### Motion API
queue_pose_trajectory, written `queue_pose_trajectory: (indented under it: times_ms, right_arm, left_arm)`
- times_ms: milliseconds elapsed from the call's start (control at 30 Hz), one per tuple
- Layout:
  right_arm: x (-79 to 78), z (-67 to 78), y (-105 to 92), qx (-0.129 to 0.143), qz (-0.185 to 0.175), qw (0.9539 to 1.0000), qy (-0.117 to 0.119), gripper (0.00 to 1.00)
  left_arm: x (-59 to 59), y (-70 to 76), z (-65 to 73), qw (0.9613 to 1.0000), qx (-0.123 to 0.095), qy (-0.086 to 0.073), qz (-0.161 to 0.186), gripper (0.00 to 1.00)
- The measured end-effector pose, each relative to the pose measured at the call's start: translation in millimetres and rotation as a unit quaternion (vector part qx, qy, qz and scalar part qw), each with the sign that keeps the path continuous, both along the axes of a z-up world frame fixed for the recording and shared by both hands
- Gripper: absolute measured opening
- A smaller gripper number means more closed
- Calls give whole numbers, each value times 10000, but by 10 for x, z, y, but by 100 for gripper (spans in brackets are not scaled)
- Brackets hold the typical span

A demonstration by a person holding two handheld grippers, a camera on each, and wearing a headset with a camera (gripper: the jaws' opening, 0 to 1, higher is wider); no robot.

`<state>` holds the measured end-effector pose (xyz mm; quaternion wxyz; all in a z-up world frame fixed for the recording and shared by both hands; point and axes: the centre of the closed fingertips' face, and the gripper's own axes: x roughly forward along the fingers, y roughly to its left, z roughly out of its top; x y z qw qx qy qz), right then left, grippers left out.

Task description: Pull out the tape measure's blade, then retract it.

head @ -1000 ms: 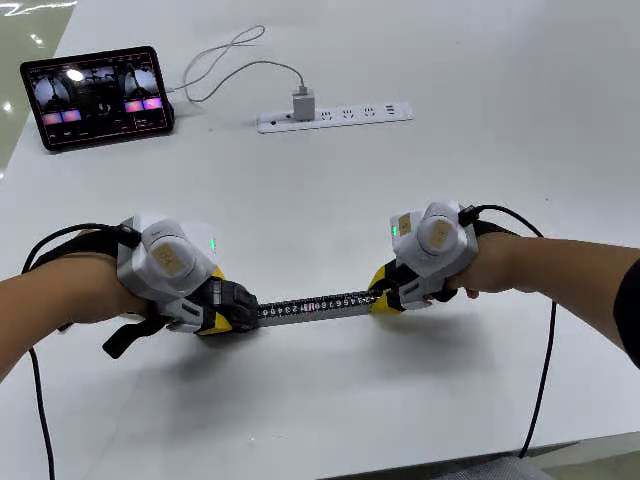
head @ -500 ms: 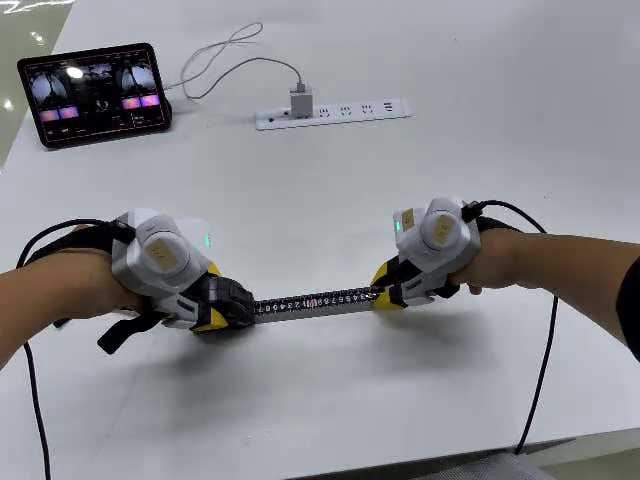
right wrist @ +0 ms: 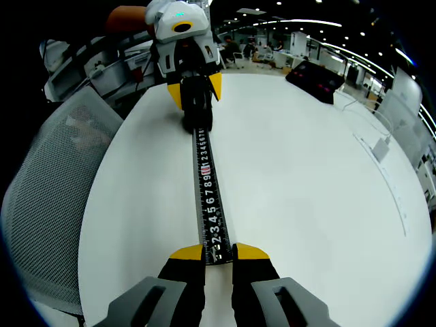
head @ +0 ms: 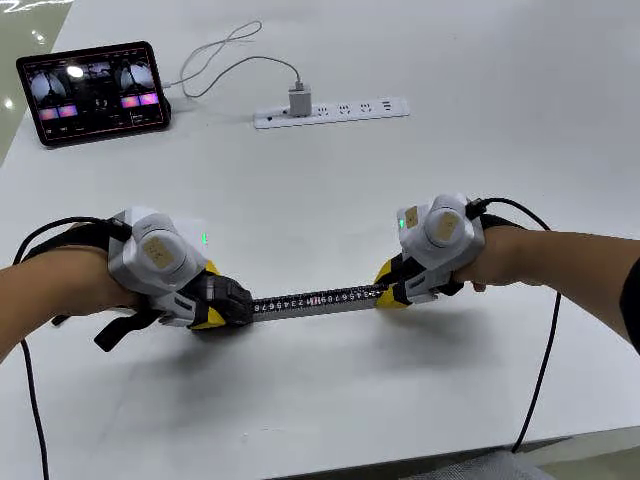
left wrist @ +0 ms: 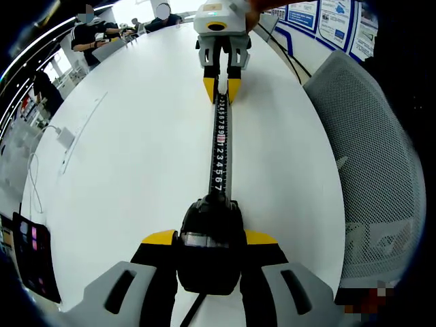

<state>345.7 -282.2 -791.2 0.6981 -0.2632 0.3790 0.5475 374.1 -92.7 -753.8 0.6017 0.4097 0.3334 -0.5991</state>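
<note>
The tape measure is held low in the middle of the head view, over the smooth white desk. Its black, rounded case is clamped between the yellow-tipped left tongs. The blade, a flat dark strip printed with pale numerals and one red mark, is drawn out straight to the right tongs, which are closed narrowly on its end.

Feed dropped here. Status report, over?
Left gripper shut on tape measure case. Right gripper shut on blade, out straight between them. Power strip, tablet well clear.
</note>
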Motion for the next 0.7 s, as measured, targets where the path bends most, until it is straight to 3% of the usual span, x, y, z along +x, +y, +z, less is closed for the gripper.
queue_pose_trajectory:
  times_ms: [700]
  right_arm:
    - [-21, -6, -124, -12, -58, 10000, -10, 10]
  left_arm:
    - [11, 2, -11, 10000, 11, -1, 12, 30]
